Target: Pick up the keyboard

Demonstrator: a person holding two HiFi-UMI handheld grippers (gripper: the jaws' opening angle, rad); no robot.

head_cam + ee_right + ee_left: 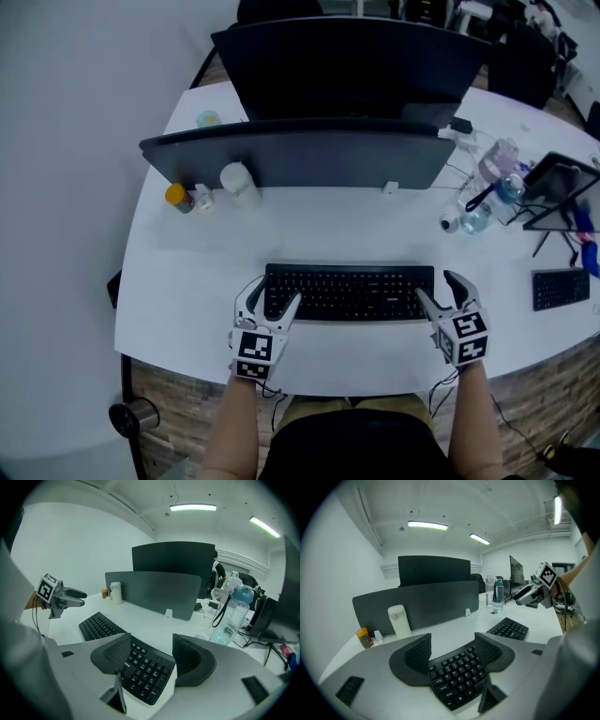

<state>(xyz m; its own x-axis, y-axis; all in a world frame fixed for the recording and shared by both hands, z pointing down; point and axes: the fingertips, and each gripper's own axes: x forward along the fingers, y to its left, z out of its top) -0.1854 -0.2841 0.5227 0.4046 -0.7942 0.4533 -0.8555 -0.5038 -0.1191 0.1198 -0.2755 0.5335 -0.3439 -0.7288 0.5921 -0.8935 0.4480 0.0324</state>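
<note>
A black keyboard (pixel 349 292) lies flat on the white table (pixel 187 281), near its front edge. My left gripper (pixel 272 300) is at the keyboard's left end, open, its jaws straddling that end. The left gripper view shows the keys (pixel 457 677) between the wide pads of the left gripper (pixel 452 651), with no pad pressing on them. My right gripper (pixel 439 289) is at the right end, also open. The right gripper view has the keyboard's right end (pixel 143 665) between the spread jaws of the right gripper (pixel 151 651), untouched.
A grey divider panel (pixel 300 155) and a dark monitor (pixel 347 66) stand behind the keyboard. A white bottle (pixel 239 183) and a small orange-capped jar (pixel 178 197) sit at back left. Water bottles (pixel 487 202), a tablet stand (pixel 562 187) and a second small keyboard (pixel 561 289) crowd the right.
</note>
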